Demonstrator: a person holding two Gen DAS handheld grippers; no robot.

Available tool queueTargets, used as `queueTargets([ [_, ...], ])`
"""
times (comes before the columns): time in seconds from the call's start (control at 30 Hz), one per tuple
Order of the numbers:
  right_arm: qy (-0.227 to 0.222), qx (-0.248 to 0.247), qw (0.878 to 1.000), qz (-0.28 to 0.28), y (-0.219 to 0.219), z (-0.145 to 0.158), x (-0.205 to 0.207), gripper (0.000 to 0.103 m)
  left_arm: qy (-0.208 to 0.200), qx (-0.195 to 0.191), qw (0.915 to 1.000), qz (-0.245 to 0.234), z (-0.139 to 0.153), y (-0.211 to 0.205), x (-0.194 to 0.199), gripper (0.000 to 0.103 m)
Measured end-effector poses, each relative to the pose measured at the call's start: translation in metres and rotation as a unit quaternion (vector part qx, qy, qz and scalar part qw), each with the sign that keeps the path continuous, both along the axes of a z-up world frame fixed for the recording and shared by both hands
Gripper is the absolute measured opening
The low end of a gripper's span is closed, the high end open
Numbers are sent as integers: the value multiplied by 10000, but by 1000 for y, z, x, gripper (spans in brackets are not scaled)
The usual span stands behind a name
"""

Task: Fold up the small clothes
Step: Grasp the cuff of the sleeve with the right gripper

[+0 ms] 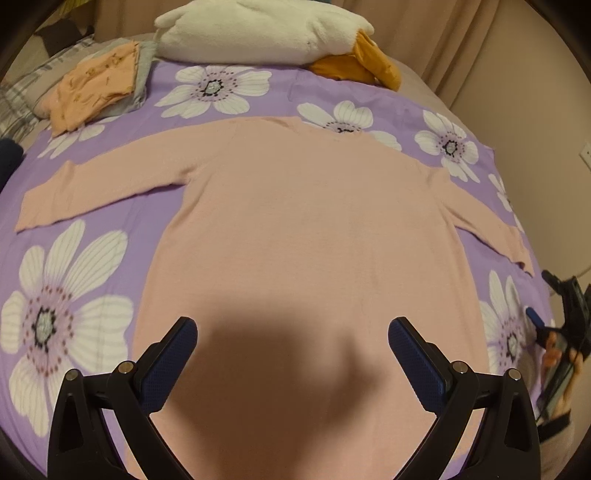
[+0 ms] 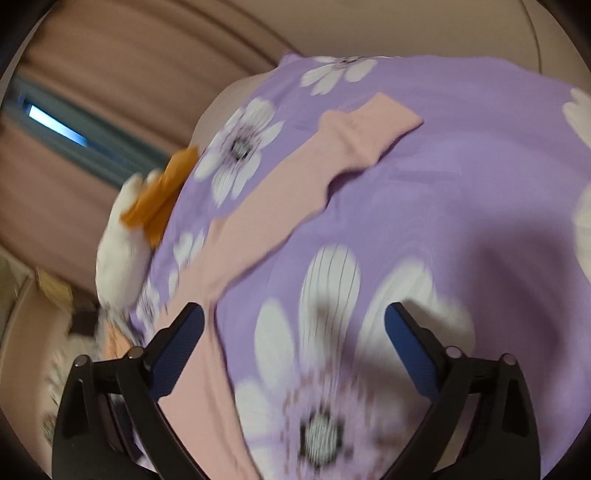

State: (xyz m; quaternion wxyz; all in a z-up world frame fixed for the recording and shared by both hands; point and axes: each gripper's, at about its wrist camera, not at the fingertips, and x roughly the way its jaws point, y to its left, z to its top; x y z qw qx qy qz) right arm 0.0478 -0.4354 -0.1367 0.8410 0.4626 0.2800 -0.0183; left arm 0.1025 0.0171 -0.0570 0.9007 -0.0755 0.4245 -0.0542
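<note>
Your left gripper [image 1: 293, 334] hovers over the near, lower part of the pink sweater [image 1: 306, 236], its jaws spread wide with nothing between them, and it throws a dark shadow on the cloth just ahead of the fingers. Your right gripper [image 2: 294, 323] is tilted over the right side of the bed, jaws likewise spread and empty, above the purple flowered bedspread [image 2: 461, 177]; its left finger [image 2: 184, 339] overlaps the sweater's side edge in the view, though the blur hides whether it touches. The sweater lies flat and face up in the middle of the bedspread, neckline at the far end, the left sleeve stretched out straight toward the left. The right sleeve [image 2: 280, 206] runs out toward the right edge, with a rumple near its cuff. At the far left a stack of folded clothes [image 1: 96, 88] sits on the bedspread, well apart from the sweater. At the far edge rests a white plush toy [image 1: 258, 31] with orange feet [image 1: 362, 66]. Curtains [image 2: 122, 74] hang beyond the bed. Nothing lies between either gripper and the sweater.
</note>
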Motion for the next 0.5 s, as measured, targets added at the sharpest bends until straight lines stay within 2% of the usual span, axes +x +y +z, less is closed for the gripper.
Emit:
queueTargets([
  [0.07, -29, 186, 9997, -165, -15, -6, 15, 88, 6, 108, 9999, 74, 0, -2, 11, 102],
  [0.17, -242, 590, 9970, -428, -40, -10, 35, 77, 57, 36, 9999, 120, 0, -1, 25, 102],
  [0.27, -427, 989, 9911, -783, -63, -14, 51, 71, 56, -60, 9999, 151, 1, 1, 35, 102],
  [0.37, -517, 1242, 9835, -1211, -87, -16, 62, 59, 76, -117, 9998, 154, 0, 1, 44, 102],
  [0.4, -543, 1283, 9814, -1323, -94, -17, 64, 53, 74, -121, 9998, 158, 0, 2, 45, 102],
  [0.43, -528, 1283, 9805, -1394, -100, -17, 66, 44, -278, 49, 9995, 167, 1, 1, 47, 102],
  [0.47, -490, 1242, 9804, -1446, -104, -16, 68, 39, -276, 61, 9994, 191, 0, 2, 48, 102],
  [0.5, -426, 1167, 9809, -1499, -109, -16, 69, 27, -268, 45, 9994, 206, 0, 3, 50, 102],
])
